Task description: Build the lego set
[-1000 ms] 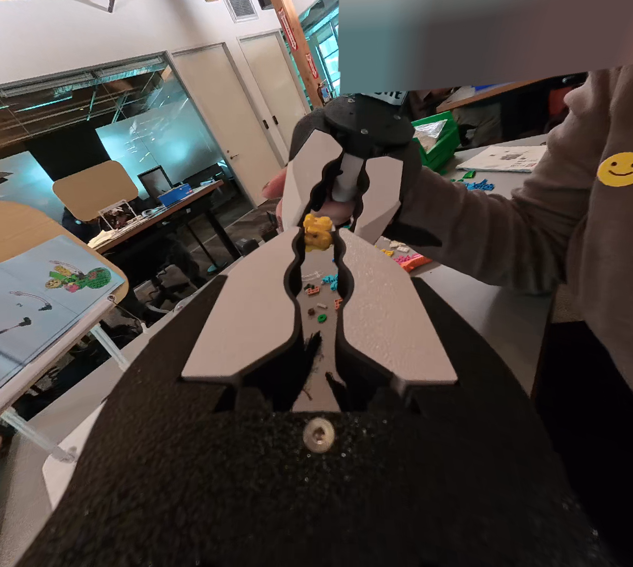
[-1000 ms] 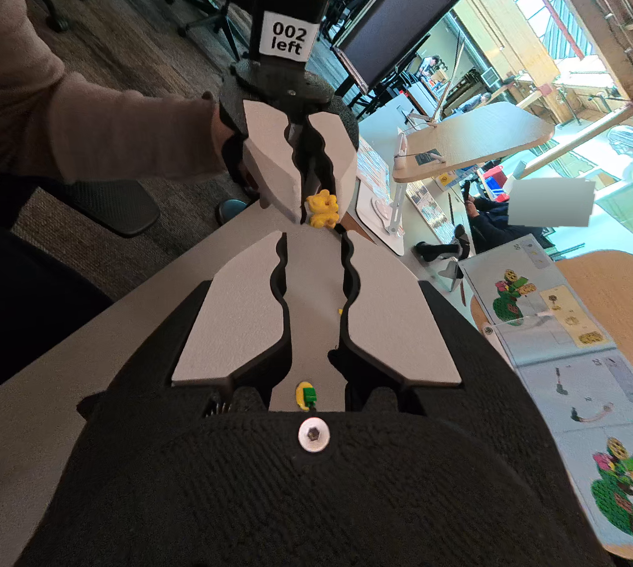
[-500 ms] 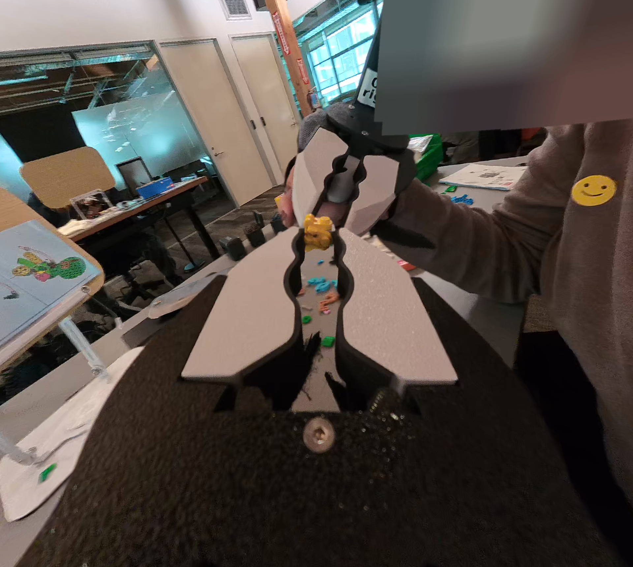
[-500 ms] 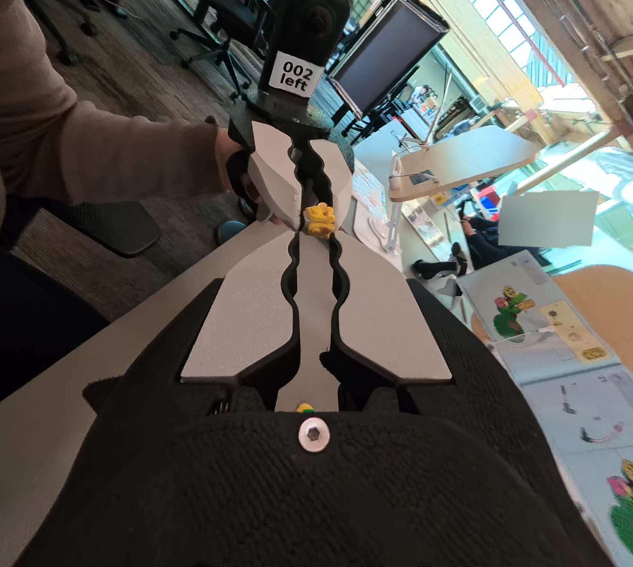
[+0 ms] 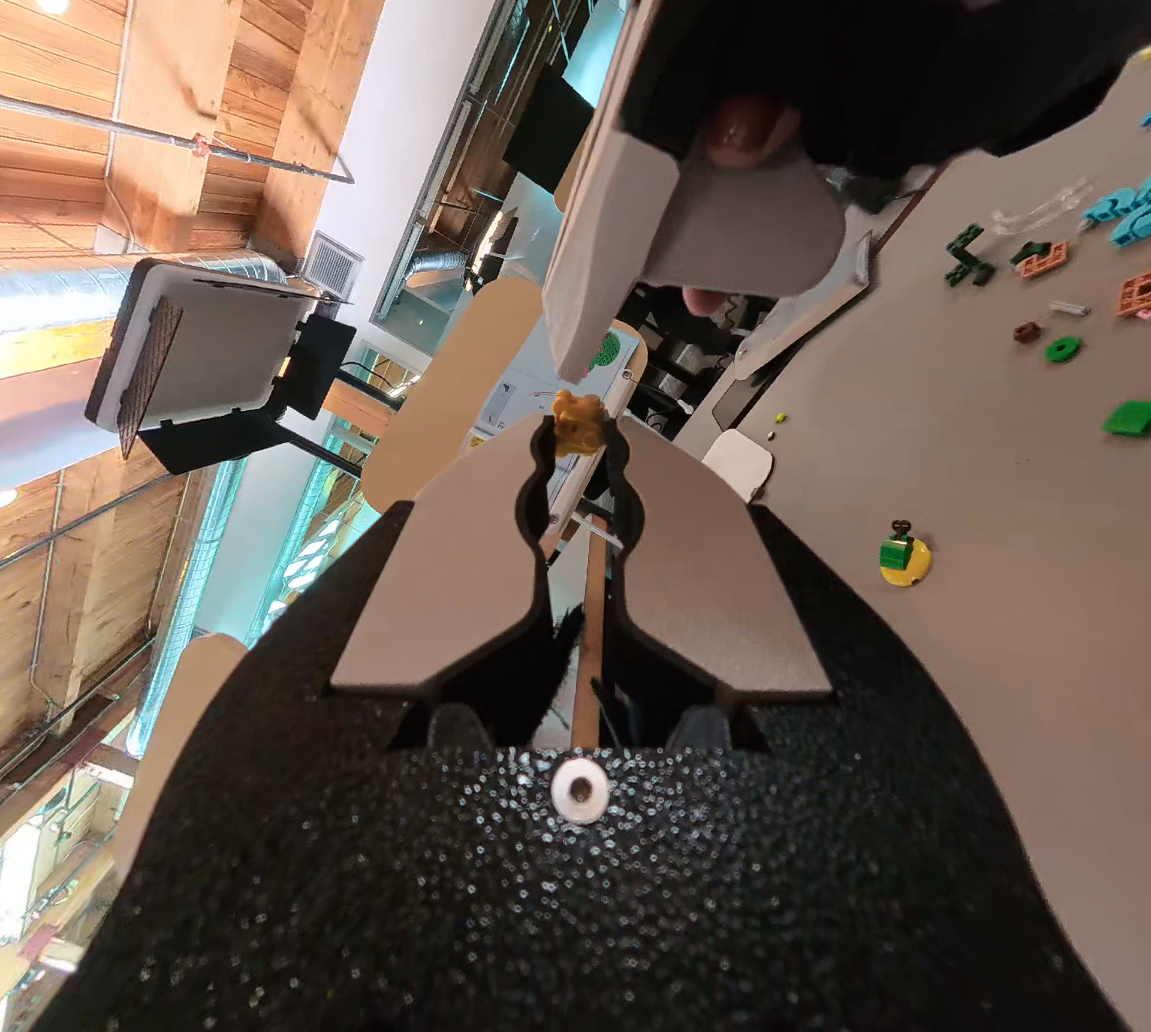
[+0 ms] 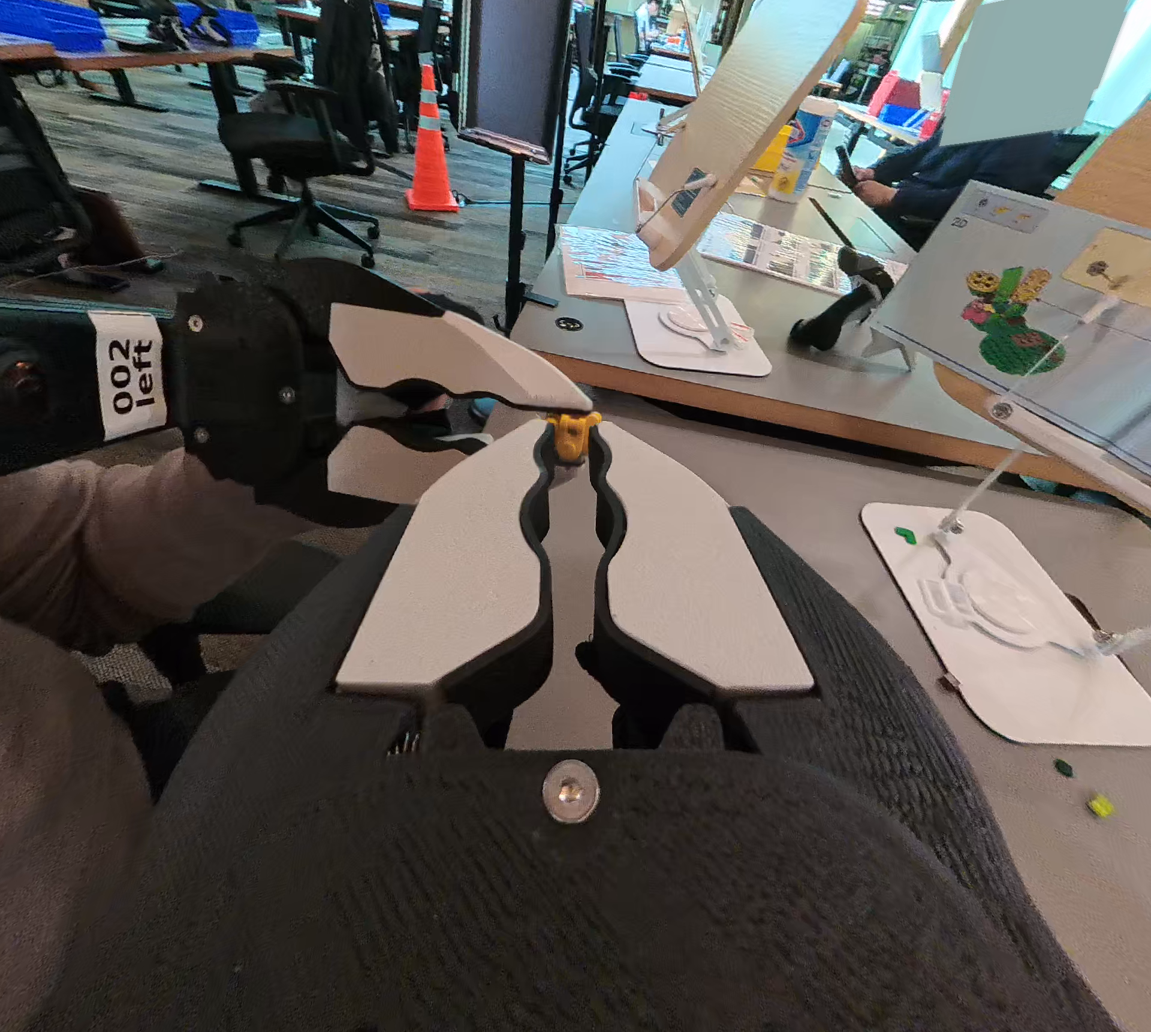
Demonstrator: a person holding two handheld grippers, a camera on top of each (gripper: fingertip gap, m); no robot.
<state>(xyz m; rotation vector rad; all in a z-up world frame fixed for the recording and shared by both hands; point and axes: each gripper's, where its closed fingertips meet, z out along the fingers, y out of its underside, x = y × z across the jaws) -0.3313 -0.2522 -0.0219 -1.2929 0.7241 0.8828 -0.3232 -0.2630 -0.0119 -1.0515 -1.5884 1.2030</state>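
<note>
The left gripper (image 5: 579, 429) and right gripper (image 6: 568, 435) are both clenching one yellow piece (image 6: 568, 437) in their jaws. They are meeting above the bench (image 5: 934, 472), near its edge.

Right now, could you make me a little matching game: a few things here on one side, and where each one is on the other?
Things:
1. yellow lego piece
2. orange traffic cone
3. green lego on a yellow round plate
4. instruction page with the cactus picture

Places:
A. propped on a stand
B. lying on the grey table
C. standing on the floor
D. between the fingertips of both hand-held grippers

Pairs: 1-D, 2-C, 3-B, 4-A
</note>
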